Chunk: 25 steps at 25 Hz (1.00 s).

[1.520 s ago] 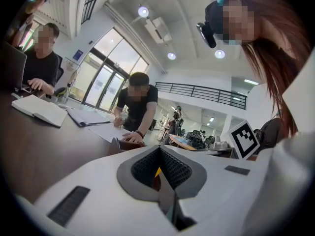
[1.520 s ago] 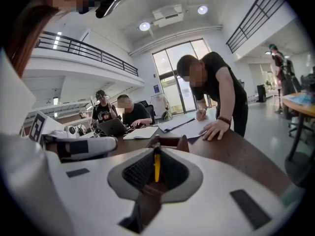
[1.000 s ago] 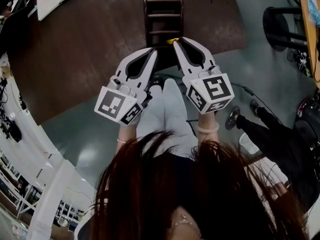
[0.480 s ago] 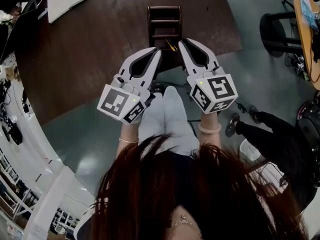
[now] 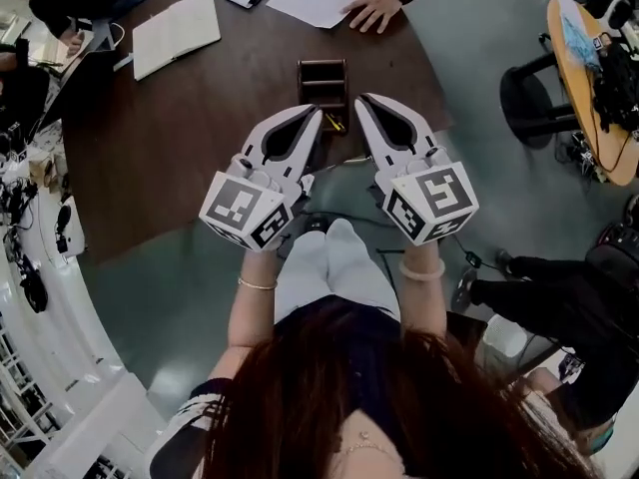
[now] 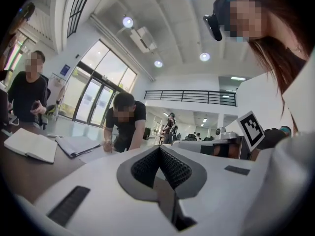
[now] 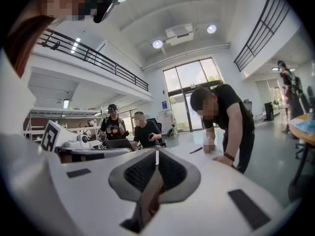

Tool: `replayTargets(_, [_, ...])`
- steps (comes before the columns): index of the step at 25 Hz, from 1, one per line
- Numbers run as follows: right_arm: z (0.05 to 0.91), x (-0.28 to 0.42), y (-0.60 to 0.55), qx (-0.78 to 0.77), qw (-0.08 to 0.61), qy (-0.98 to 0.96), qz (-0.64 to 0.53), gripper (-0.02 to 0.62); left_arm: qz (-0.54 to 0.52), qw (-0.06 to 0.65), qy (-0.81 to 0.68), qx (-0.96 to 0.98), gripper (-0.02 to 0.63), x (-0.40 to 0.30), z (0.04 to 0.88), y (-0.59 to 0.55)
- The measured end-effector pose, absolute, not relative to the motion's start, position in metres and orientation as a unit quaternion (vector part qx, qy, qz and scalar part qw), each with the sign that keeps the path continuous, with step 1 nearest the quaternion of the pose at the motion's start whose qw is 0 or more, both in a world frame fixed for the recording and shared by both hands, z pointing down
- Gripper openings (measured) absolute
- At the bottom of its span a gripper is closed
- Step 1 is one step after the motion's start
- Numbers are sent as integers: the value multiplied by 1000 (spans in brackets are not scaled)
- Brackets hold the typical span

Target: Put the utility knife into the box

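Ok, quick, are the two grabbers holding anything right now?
Left gripper: shut, holding nothing.
Right gripper: shut, holding nothing.

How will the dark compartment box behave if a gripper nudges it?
The box looks rigid, with straight partition walls, so it probably won't flex. It sits flat on the smooth table, so a nudge likely slides it rather than tips it.

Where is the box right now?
In the head view, the box stands on the brown table near its front edge, just beyond the tips of the left claw and right claw.
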State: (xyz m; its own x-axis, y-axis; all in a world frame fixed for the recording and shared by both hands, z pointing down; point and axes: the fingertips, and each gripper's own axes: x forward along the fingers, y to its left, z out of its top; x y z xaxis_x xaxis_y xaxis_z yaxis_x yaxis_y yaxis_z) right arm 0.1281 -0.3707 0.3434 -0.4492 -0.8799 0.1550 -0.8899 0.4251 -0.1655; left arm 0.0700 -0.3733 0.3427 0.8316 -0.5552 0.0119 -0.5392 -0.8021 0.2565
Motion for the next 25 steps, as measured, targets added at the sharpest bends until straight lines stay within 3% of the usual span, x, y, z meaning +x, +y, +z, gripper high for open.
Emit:
replayTargets(8, [286,124,-349,512,8,-857,53,17,-44,93,-281,954,0,69,298,-357])
replayTargets(25, [266,105,-322,503,6,-863,40,15,-56,85,-270,958,0,61,276,-331])
